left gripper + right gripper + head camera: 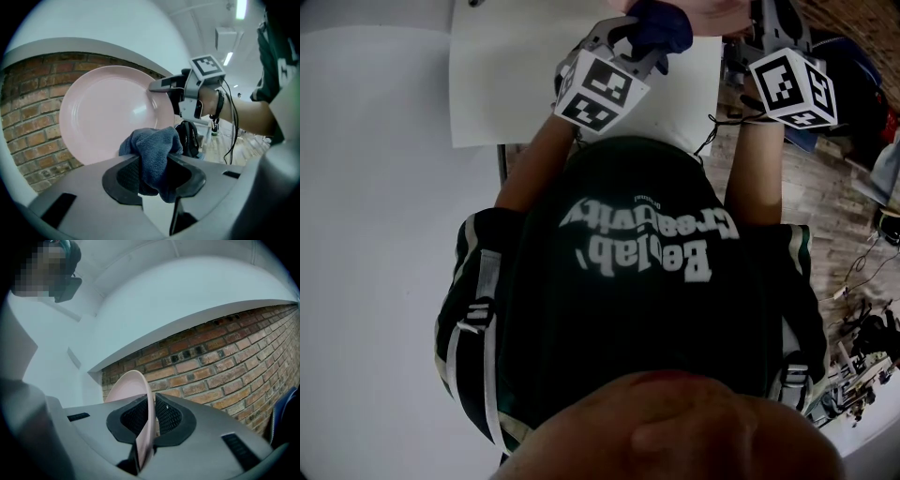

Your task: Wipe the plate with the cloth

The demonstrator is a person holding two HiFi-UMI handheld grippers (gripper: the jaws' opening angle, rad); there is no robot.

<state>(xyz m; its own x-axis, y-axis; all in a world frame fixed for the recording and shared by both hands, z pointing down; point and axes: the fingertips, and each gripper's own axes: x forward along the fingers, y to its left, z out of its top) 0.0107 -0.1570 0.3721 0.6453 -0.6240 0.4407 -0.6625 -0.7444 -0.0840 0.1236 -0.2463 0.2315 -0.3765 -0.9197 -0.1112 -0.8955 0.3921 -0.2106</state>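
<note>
Closest to the lens, found the left gripper (154, 171) with its jaws pressed on a bunched blue cloth (155, 147), the wad sticking out forward past the pads. Saw just behind the cloth a pale pink plate (103, 112), standing on its edge in the air, hollow face turned toward this gripper. Could not settle contact between cloth and plate; noted only the overlap with the lower right part of the rim in the left gripper view. Found the right gripper (151, 420) pinching the plate by its rim, the thin edge running straight between the two ribbed pads. Saw this same grip from the left gripper view, at the right side of the plate. Noticed a brick wall (225, 362) under a white ledge (187, 319) behind the plate. Looked down in the head view on a dark green shirt (647, 319) with white lettering, with the marker cubes (600, 89) of both grippers above it.
</note>
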